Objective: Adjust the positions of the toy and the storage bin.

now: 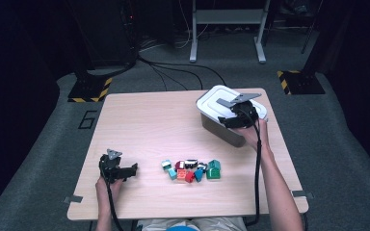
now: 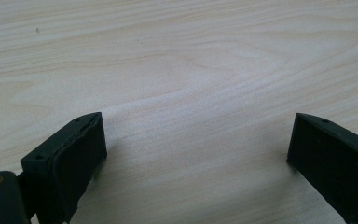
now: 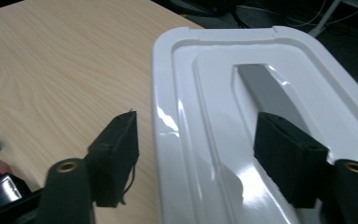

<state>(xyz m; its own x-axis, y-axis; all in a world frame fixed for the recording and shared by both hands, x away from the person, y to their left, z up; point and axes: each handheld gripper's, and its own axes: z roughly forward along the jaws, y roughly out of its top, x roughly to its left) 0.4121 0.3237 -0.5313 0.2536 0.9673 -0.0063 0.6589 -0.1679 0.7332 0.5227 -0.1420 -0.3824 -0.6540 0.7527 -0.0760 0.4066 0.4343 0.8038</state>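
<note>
right gripper (image 3: 196,154): jaws spread, straddling left rim of white lid (image 3: 223,88), pads not pressing it
left gripper (image 2: 196,154): jaws wide apart, nothing between, over bare wood
bin (image 1: 224,127): grey, lidded, far-right corner of table (image 1: 139,120)
right hand (image 1: 250,132): at bin's near side
left hand (image 1: 107,185): near-left edge
toy pile (image 1: 192,170): near-edge middle

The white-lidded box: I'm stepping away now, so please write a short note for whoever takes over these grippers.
Right gripper: open, jaws straddling the near edge of the white lid, not clamping it.
Left gripper: open, over bare table, holding nothing.
The grey box stands at the far right with the lid on. The small toy pieces sit bunched near the front middle.
Done: nothing moved that I can tell.
Left: probably lift the lid, then load the pieces.
</note>
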